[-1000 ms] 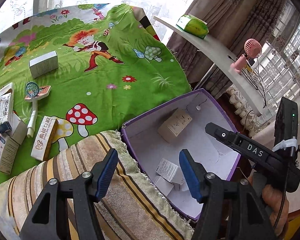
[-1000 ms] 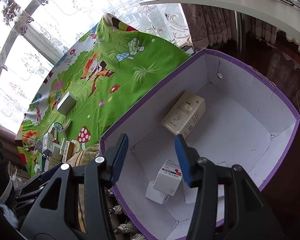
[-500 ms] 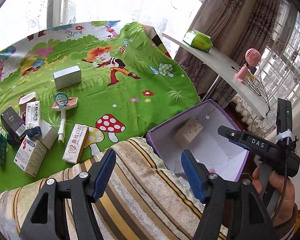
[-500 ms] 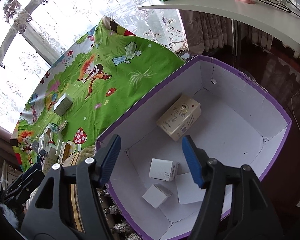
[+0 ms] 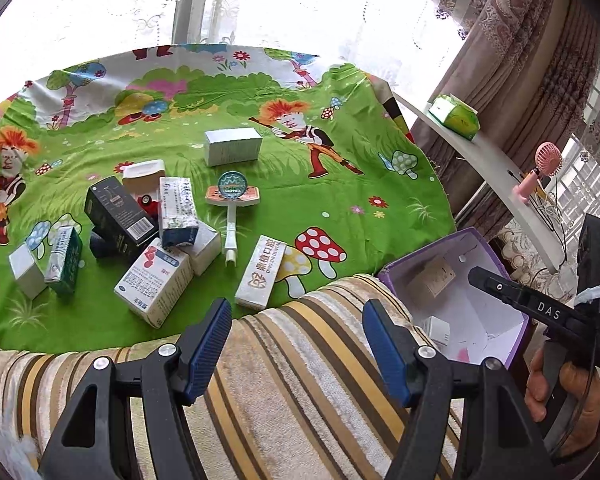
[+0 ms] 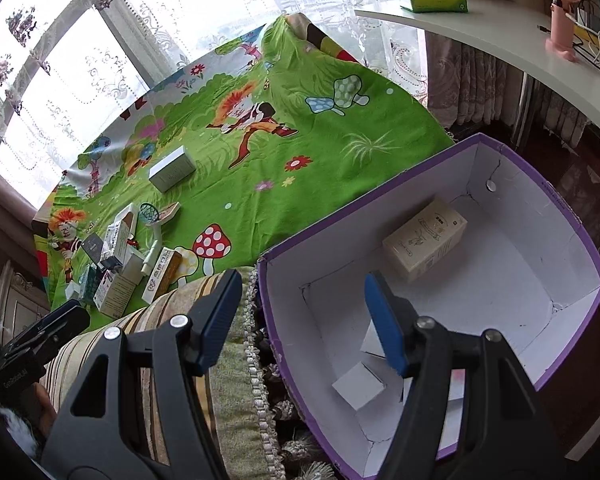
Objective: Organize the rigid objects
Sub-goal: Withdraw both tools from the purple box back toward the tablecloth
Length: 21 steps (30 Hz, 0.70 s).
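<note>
On the green cartoon cloth [image 5: 340, 184] the loose cartons [image 5: 156, 284] wait in a heap; the purple box [image 6: 572, 248] beside it holds a few already. Both tongs, left [image 5: 296, 344] and right [image 6: 300, 320], gape empty. A careless reach could topple the leaning cartons. Since a second ago the right tongs have released a small white carton [image 6: 360, 388] into the box and widened, and the left has swung toward the heap.

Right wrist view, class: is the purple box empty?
No. The purple box holds a cream carton and smaller white boxes on its floor.
</note>
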Motion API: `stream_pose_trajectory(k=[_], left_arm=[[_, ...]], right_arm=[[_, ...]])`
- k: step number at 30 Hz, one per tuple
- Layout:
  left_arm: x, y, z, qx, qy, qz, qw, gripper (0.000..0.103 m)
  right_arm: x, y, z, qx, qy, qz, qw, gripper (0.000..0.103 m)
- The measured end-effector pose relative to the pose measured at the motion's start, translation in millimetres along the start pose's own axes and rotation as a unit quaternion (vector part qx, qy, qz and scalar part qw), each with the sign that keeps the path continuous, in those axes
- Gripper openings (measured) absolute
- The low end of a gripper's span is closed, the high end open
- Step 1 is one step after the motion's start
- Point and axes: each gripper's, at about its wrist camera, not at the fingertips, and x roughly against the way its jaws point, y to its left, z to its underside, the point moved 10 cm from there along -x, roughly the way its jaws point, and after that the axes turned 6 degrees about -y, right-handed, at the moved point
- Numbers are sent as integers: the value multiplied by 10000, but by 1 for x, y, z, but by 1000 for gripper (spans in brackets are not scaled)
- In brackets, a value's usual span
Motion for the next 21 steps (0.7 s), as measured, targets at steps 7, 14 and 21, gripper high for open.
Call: stream_pose_trajectory(k=[7,14,21], left_arm=[[15,71,-6,446,-114,-454,9979,69],[21,134,-8,807,-109,-860,9930,68],[18,179,-13,993,-47,-1146,9884,68]], right_arm=[[-14,41,6,416,199,-130,9989,68],[-28,77,5,808,318,-274,9958,68],[-42,124,-2,1334,373,-499,9891,68]])
